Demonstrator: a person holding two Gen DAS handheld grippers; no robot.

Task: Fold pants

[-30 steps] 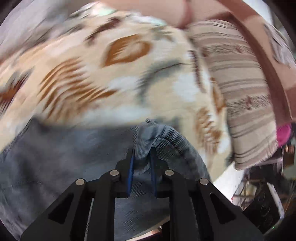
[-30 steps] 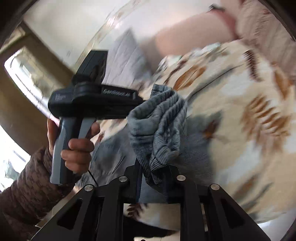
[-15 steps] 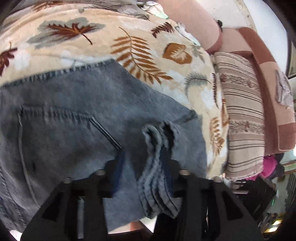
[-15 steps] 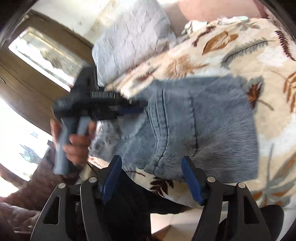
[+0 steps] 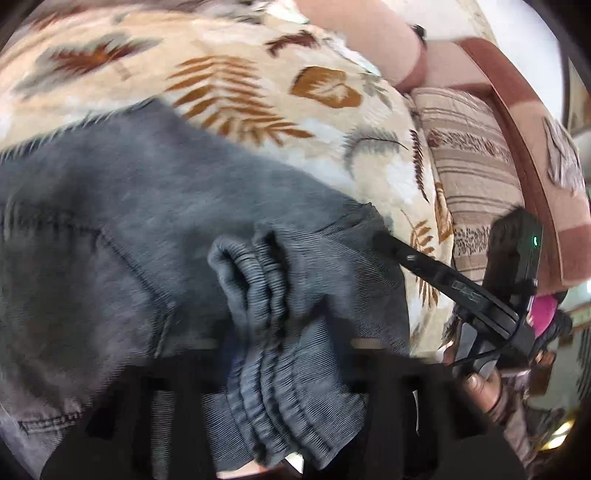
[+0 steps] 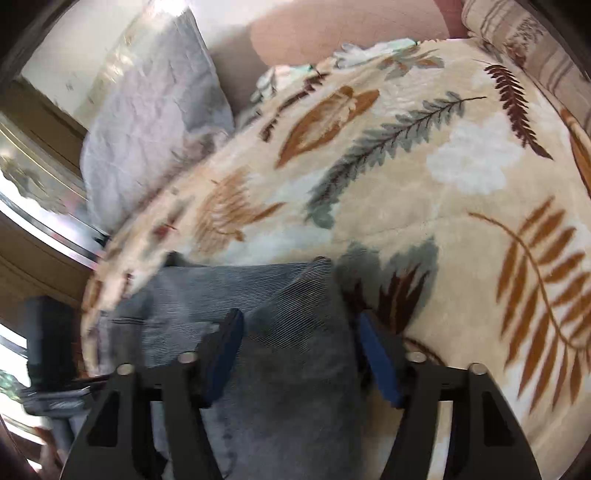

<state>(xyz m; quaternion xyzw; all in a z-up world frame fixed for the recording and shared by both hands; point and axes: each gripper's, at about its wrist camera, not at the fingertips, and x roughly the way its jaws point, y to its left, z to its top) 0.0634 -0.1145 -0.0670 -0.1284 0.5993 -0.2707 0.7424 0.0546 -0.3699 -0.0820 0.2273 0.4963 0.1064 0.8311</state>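
Grey-blue denim pants (image 5: 129, 221) lie folded on a leaf-patterned blanket (image 5: 258, 92). My left gripper (image 5: 288, 354) is smeared by motion. Its jaws stand apart and are closing, with a bunched, ribbed fold of denim (image 5: 266, 295) between them. The right gripper (image 5: 384, 240) reaches in from the right to the pants' far corner, held by a hand (image 5: 484, 387). In the right wrist view my right gripper (image 6: 301, 332) straddles the folded edge of the pants (image 6: 295, 387). Its blue pads (image 6: 225, 343) stand wide on either side, and the jaws are closing.
The blanket (image 6: 443, 184) covers a bed or sofa. A striped cushion (image 5: 472, 166) and a brown-edged backrest (image 5: 517, 110) lie to the right. A pink bolster (image 5: 369, 33) runs along the back. A grey pillow (image 6: 147, 129) leans at the far left near a window.
Both grippers opened and let go of the lifted denim. The pants now lie flat and folded on the blanket. The right gripper has dropped onto the folded edge, and the left hand shifted slightly.
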